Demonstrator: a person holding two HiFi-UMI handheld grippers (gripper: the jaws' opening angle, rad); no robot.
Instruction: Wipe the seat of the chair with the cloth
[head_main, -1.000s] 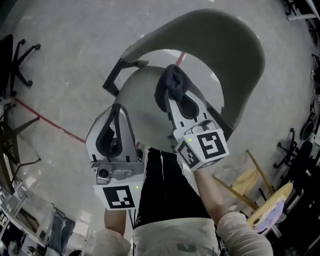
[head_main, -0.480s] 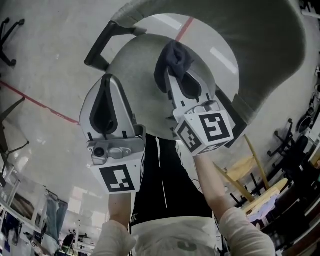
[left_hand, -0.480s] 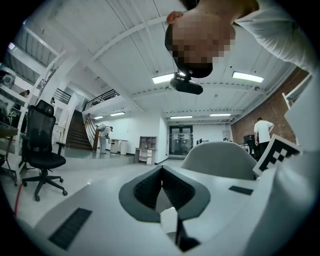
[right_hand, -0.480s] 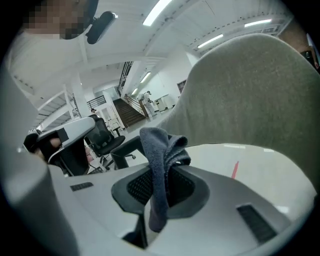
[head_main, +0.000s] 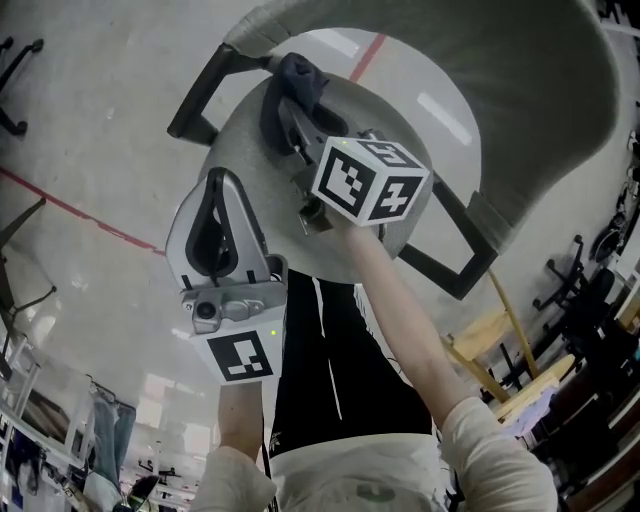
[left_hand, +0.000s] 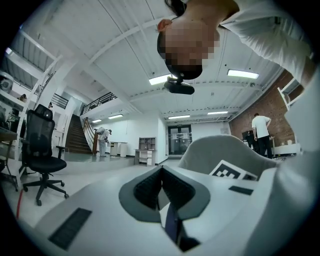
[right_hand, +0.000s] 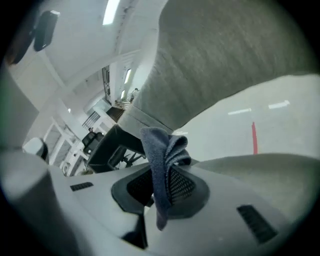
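The grey chair has a round seat (head_main: 410, 120), a curved backrest (head_main: 545, 90) and black armrests (head_main: 200, 95). My right gripper (head_main: 290, 95) reaches over the seat's far left part, near the left armrest, shut on a dark blue cloth (head_main: 302, 75). In the right gripper view the cloth (right_hand: 162, 147) hangs bunched between the jaws of the right gripper (right_hand: 162, 172), with the backrest (right_hand: 225, 55) above and the seat (right_hand: 260, 170) just beyond. My left gripper (head_main: 215, 185) hovers at the seat's near left edge, shut on nothing; its jaws meet in the left gripper view (left_hand: 161, 171).
A red tape line (head_main: 80, 205) crosses the grey floor left of the chair. Wooden furniture (head_main: 500, 340) stands at the right. The person's black trousers (head_main: 330, 350) are right at the seat's near edge. A black office chair (left_hand: 42, 150) shows in the left gripper view.
My right gripper has swung with the cloth from the seat's middle to its far left part, its marker cube turning upward. The left gripper has barely moved.
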